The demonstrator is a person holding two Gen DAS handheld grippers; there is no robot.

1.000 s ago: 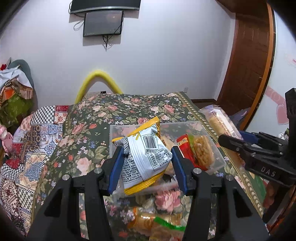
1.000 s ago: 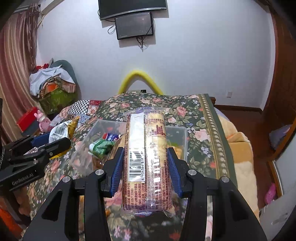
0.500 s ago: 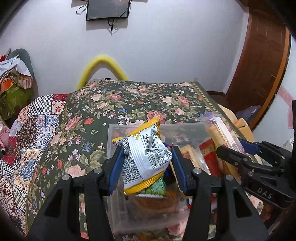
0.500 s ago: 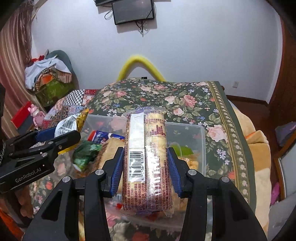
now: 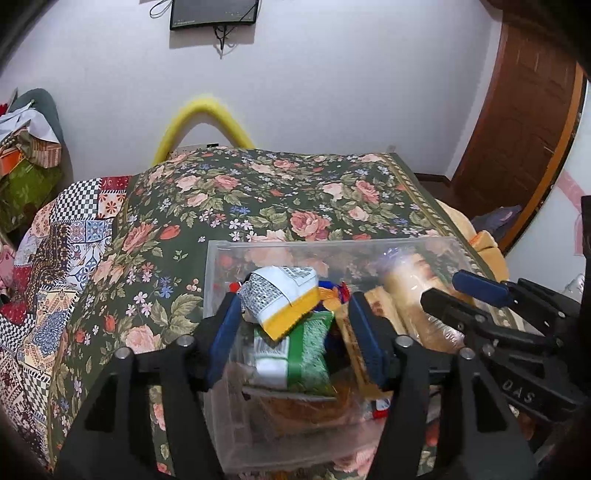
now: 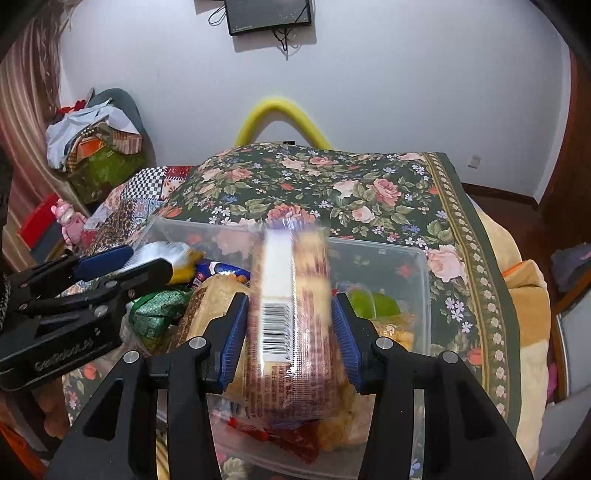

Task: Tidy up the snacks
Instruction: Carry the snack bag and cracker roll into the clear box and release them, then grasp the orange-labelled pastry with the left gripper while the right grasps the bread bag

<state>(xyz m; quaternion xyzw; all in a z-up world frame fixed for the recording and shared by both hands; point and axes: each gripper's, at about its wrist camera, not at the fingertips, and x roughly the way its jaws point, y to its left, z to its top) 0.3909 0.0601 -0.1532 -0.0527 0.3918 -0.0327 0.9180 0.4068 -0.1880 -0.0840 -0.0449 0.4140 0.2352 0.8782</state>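
Snacks are piled in a clear plastic bin (image 5: 218, 280) that sits on a bed covered with a dark floral bedspread (image 5: 280, 192). Both hand-held grippers hang right over it.

The left gripper (image 5: 295, 325) has its blue-padded fingers (image 5: 221, 332) spread wide apart. A white and yellow chip bag (image 5: 284, 302) lies between them, tilted, touching the left pad or nearly so and clear of the right one; it rests on top of a green and white packet (image 5: 295, 354) inside the bin.

The right gripper (image 6: 290, 332) is over the middle of the bin, with a long clear-wrapped biscuit pack (image 6: 291, 317) standing lengthwise between its fingers (image 6: 232, 336). The pack is smeared by motion blur (its barcode is about the only sharp thing on it), and I cannot tell whether the pads press on it or stand just off its sides. Its lower end reaches down among the packets in the bin: a red wrapper (image 6: 291, 439) below, a tan loaf-like pack (image 6: 207, 306) to its left, a green-labelled packet (image 6: 373, 302) to its right.

Beyond the bed, a yellow foam arch (image 6: 280, 114) rises against the white wall, under a dark wall-mounted screen (image 6: 269, 14). A heap of clothes (image 6: 92, 136) sits in the left corner, and a patchwork quilt (image 5: 66, 236) covers the left side of the bed.
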